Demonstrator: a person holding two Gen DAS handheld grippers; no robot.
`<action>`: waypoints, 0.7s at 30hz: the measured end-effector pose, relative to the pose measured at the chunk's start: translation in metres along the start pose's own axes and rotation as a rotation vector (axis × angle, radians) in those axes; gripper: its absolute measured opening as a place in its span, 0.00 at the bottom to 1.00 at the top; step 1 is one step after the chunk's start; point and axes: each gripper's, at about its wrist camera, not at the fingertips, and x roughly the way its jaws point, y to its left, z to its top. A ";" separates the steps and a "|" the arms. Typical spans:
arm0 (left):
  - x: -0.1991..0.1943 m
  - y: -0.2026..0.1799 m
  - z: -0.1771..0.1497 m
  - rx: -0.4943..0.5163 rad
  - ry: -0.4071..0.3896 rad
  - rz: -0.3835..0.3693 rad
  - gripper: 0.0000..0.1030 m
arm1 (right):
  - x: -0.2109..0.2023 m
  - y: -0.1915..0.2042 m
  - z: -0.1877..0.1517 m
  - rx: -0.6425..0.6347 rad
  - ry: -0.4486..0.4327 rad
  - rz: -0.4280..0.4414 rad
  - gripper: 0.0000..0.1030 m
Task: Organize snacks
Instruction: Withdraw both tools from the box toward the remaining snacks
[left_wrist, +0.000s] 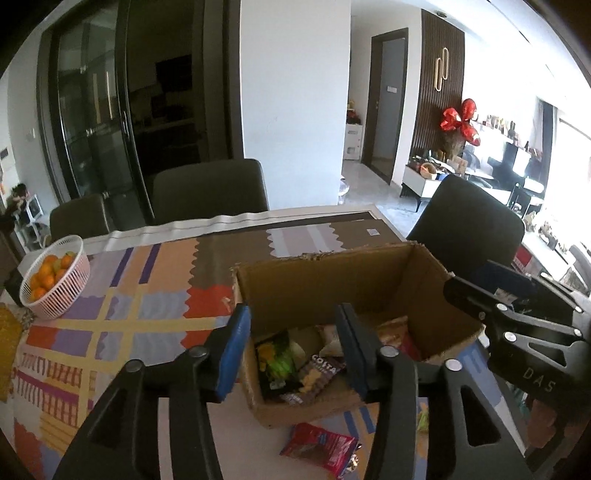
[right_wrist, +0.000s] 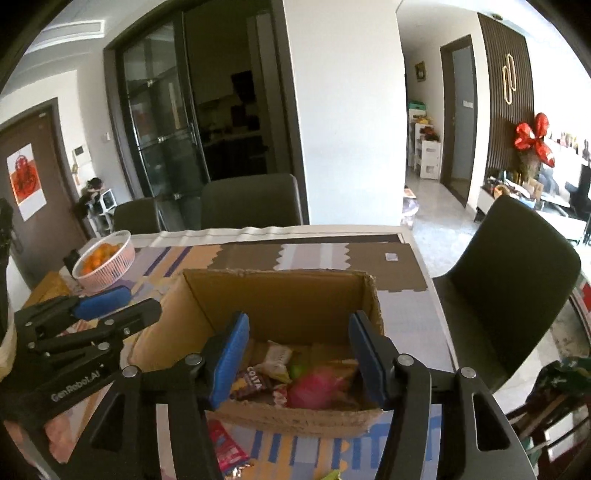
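An open cardboard box (left_wrist: 325, 280) (right_wrist: 280, 295) stands on the table and holds several snack packets, among them a brown Costa packet (left_wrist: 317, 373) (right_wrist: 255, 384), a green-and-black packet (left_wrist: 277, 362) and a pink packet (right_wrist: 317, 386). A red snack packet (left_wrist: 325, 448) (right_wrist: 225, 446) lies on the table in front of the box. My left gripper (left_wrist: 291, 350) is open and empty above the box's near left corner. My right gripper (right_wrist: 295, 358) is open and empty above the box's near wall. Each gripper shows in the other's view (left_wrist: 517, 314) (right_wrist: 92, 314).
A pink basket of oranges (left_wrist: 55, 280) (right_wrist: 103, 258) stands at the table's far left. Dark chairs (left_wrist: 210, 192) (right_wrist: 506, 280) stand behind and to the right of the table. A patterned cloth (left_wrist: 129, 314) covers the table.
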 end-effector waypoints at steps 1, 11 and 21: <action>-0.004 -0.001 -0.003 0.009 -0.008 0.002 0.49 | -0.004 0.002 -0.002 -0.011 -0.008 -0.008 0.56; -0.045 -0.008 -0.032 0.042 -0.034 -0.041 0.51 | -0.044 0.011 -0.025 -0.042 -0.059 0.012 0.56; -0.069 -0.017 -0.070 0.068 -0.029 -0.051 0.52 | -0.070 0.022 -0.063 -0.071 -0.054 0.032 0.56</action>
